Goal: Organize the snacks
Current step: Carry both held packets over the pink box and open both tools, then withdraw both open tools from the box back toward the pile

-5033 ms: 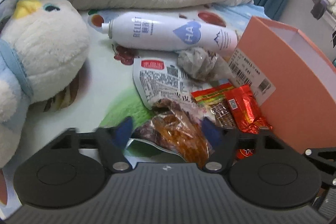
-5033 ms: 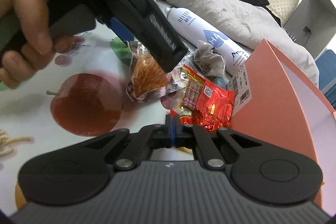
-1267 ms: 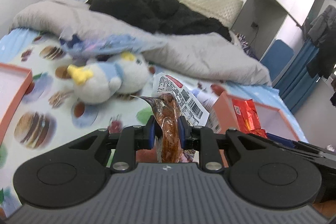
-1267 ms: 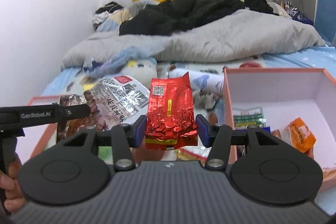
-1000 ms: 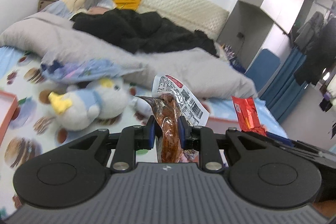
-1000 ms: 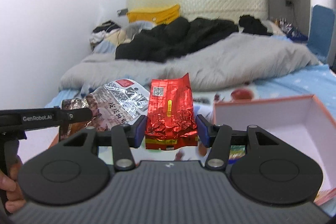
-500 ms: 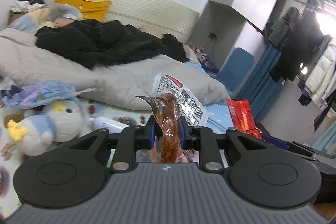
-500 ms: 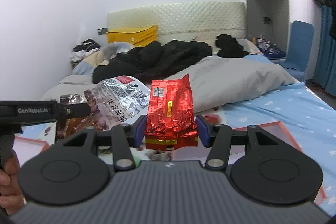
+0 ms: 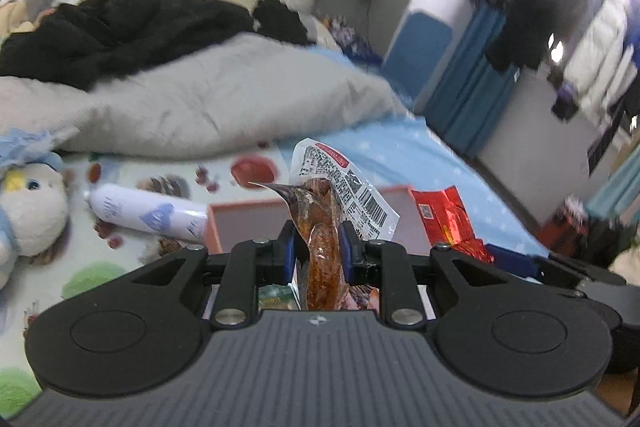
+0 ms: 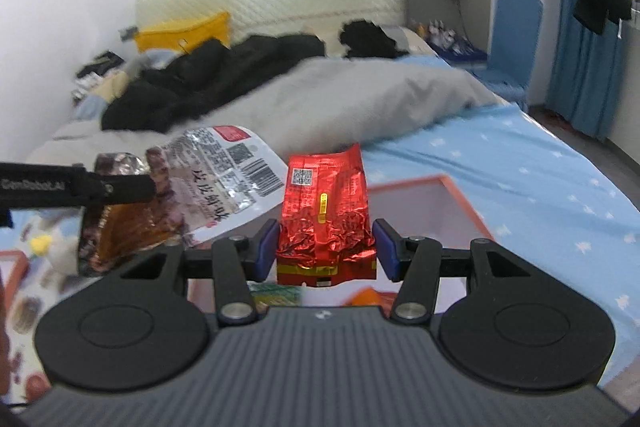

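Observation:
My left gripper [image 9: 318, 251] is shut on a clear packet of brown dried snack with a white barcode label [image 9: 320, 227], held upright. My right gripper [image 10: 326, 247] is shut on a red foil packet [image 10: 326, 211], also upright. Both hang above the near side of an open orange box with a white inside [image 9: 248, 223] [image 10: 452, 203] on the bed. In the right wrist view the left gripper's black finger [image 10: 80, 187] and its snack packet [image 10: 192, 195] show at the left. The red packet [image 9: 440, 215] appears at the right of the left wrist view.
A green packet [image 9: 276, 301] and an orange packet [image 10: 366, 297] lie inside the box. A white spray bottle [image 9: 148, 215] and a plush toy [image 9: 28, 203] lie left of it. A grey duvet [image 9: 224, 107] lies behind. Another orange tray edge [image 10: 16, 263] sits far left.
Both grippers have swung to the right over the bed with their packets still held. The orange box has come into view right beneath them; the plush toy has slid to the left edge.

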{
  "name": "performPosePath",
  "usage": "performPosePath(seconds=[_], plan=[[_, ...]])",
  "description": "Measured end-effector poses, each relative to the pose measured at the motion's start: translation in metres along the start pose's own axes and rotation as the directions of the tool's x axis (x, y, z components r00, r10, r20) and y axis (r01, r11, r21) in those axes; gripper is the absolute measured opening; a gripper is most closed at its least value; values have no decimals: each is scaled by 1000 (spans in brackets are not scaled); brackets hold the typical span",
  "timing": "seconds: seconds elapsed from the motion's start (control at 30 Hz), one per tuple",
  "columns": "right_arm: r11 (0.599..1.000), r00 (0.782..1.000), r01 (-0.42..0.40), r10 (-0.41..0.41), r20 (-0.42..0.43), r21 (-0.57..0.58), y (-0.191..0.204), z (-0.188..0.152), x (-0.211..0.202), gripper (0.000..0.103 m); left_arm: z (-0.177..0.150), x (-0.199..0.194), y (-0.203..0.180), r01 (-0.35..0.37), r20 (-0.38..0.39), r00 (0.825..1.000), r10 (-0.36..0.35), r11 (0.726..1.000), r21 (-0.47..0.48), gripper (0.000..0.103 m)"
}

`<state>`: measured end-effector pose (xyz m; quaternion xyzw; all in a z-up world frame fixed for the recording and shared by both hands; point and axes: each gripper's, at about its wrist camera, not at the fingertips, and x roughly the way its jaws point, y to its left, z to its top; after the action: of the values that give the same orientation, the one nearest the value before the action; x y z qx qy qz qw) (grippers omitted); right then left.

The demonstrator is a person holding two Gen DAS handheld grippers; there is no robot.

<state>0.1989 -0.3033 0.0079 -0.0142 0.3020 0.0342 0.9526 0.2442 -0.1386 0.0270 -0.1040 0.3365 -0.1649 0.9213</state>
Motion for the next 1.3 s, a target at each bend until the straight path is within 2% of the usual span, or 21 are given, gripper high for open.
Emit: performPosePath(seconds=[0.27, 0.4, 0.43, 0.47, 0.5, 0.53, 0.57, 0.87, 1.07, 1.3], plan=[[998, 991, 28, -22, -130, 47, -36, -33, 34, 55, -22, 65, -18, -3, -158, 987, 11, 999, 52, 26], [998, 984, 36, -25, -178, 58, -40, -47, 47, 55, -29, 82, -17, -19, -199, 980, 30, 998, 54, 27], [997, 983, 41, -29, -181, 61, -41, -48, 48, 58, -30, 85, -17, -28, -209, 977, 40, 998, 60, 30], [997, 982, 40, -28, -186, 64, -42, -49, 49, 63, -30, 87, -17, -33, -216, 975, 46, 998, 62, 41], [997, 983, 41, -28, -184, 69, -43, -49, 49, 76, -30, 88, -17, -37, -218, 975, 50, 997, 64, 58], [997, 984, 40, -27, -174, 70, -45, -49, 49, 84, -30, 87, -18, -42, -208, 976, 55, 997, 67, 63], [997, 986, 40, -29, -161, 70, -45, -48, 46, 84, -29, 84, -18, -43, -196, 979, 56, 997, 72, 64], [996, 995, 24, -16, -95, 84, -46, -34, 29, 84, -14, 59, -15, -39, -143, 988, 48, 997, 65, 64], [998, 1000, -10, 12, -23, 64, -30, -15, 6, 84, -3, 22, -13, -44, -61, 997, 49, 996, 78, 64], [998, 997, -58, 56, 57, 31, -4, 1, -21, 84, 5, -25, 0, -50, 25, 999, 48, 996, 79, 65]])
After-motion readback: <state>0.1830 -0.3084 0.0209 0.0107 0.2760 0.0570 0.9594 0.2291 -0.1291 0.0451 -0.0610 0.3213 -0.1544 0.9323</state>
